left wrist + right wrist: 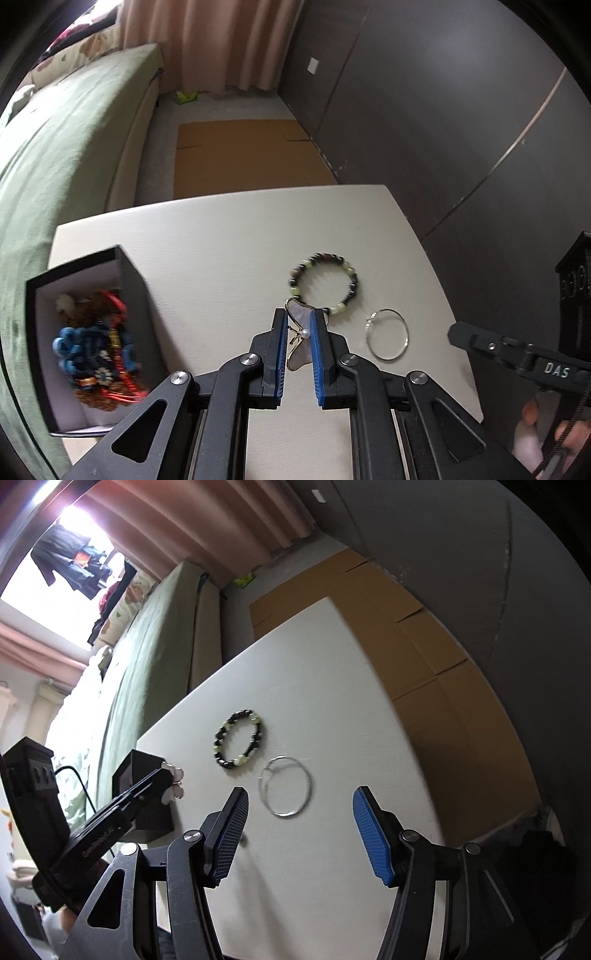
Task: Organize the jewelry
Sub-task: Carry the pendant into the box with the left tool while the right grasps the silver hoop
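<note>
The left gripper's pads [317,350] hide much of the brooch [301,334]. The jewelry in the box [125,280] on the left is blurred. The right gripper [480,341] is cut off at the edge.

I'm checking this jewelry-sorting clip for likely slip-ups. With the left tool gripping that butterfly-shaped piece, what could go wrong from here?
1. The butterfly piece is pinched only by its thin middle in the left tool; it might twist or slip on the way to the black box.
2. The box already looks crowded with jewelry, so the piece could snag or catch on the rim.
3. The silver hoop is thin and lies flat; the open right tool may just push it.
</note>
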`<state>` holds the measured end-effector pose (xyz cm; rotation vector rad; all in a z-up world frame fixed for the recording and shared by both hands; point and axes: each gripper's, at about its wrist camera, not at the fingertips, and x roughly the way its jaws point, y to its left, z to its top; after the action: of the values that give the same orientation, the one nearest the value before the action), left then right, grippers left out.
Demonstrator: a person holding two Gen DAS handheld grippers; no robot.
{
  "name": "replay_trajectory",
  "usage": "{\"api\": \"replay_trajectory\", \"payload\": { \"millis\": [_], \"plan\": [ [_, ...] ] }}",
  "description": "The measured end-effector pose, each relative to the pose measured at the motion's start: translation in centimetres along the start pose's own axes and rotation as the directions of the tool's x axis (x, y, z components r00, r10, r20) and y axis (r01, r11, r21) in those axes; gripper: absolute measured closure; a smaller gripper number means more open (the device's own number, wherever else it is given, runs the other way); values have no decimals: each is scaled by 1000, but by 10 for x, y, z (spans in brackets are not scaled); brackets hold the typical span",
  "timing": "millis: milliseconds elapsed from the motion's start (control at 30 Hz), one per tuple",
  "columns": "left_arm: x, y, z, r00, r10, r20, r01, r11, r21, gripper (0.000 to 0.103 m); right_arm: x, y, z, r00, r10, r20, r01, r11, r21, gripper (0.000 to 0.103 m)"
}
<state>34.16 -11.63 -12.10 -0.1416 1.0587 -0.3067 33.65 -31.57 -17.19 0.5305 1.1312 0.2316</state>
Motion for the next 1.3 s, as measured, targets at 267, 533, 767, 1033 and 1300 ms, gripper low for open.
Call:
{"api": "replay_trajectory", "payload": {
  "millis": [267,533,767,1033,1300],
  "plan": [
    [-21,27,1,1000,2,29,-1,999,-35,91,38,33,2,999,10,-41,-11,999,-39,43],
    [-48,58,0,998,-21,62,25,997,-78,91,68,54,5,992,-115,-45,112,991,-79,49],
    [-67,87,-1,996,-19,91,30,992,-120,91,76,80,1,947,-321,29,322,932,-167,56],
    [-85,116,-7,994,-4,109,22,986,-162,91,82,94,7,890,-445,96,455,863,-221,66],
    [-88,131,-11,995,-7,95,24,983,-185,91,61,70,19,968,-249,34,251,961,-114,99]
  ]
}}
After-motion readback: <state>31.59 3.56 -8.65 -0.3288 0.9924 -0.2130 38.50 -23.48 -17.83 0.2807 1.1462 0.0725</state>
